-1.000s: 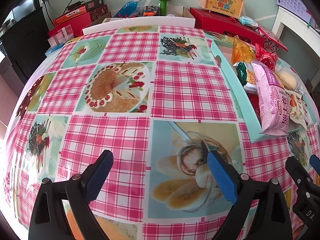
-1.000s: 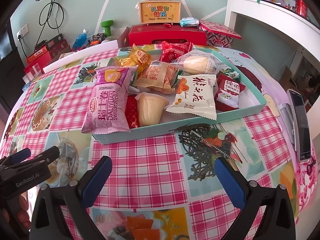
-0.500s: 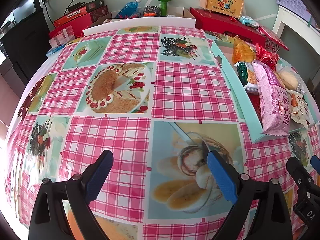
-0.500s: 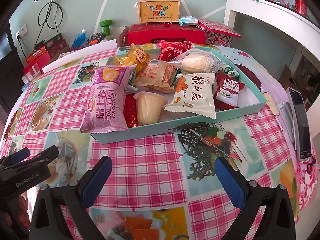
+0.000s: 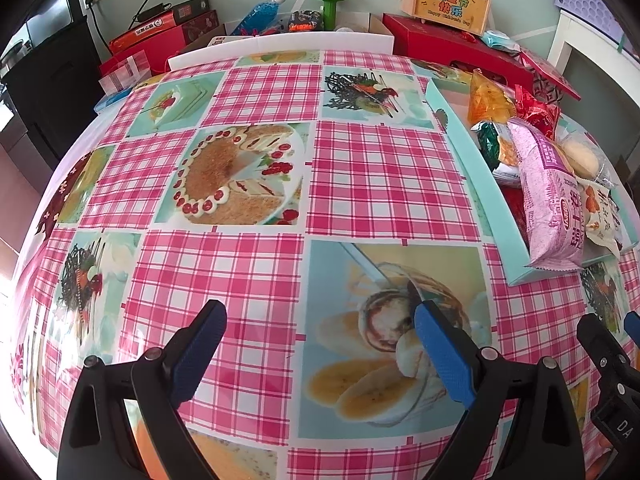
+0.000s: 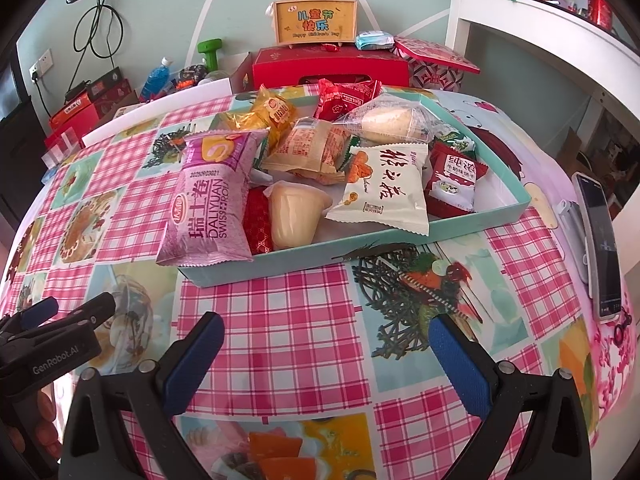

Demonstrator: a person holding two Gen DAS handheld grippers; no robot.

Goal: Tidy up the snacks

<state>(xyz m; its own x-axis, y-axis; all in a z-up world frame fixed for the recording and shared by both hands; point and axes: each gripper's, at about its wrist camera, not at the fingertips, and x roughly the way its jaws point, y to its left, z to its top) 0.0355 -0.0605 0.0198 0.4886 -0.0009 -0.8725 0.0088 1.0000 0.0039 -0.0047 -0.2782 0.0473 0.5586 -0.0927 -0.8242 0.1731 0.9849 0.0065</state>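
A teal tray (image 6: 400,242) on the checked tablecloth holds several snacks: a pink Swiss roll pack (image 6: 210,200), a jelly cup (image 6: 292,216), a white packet (image 6: 386,196), a red packet (image 6: 454,180), a bun in clear wrap (image 6: 386,122), a beige pastry pack (image 6: 312,146), and yellow and red bags at the back. My right gripper (image 6: 326,334) is open and empty, in front of the tray. My left gripper (image 5: 320,320) is open and empty over bare cloth; the tray (image 5: 490,200) lies to its right.
A phone (image 6: 600,240) lies at the table's right edge. Red gift boxes (image 6: 332,68), a wooden case (image 6: 316,20), a green dumbbell (image 6: 210,50) and a blue bottle (image 6: 154,78) stand behind the table. A white shelf (image 6: 540,20) stands at the right.
Both grippers stay open and empty. The right wrist view has crept slightly closer to the tray. The left gripper has barely moved.
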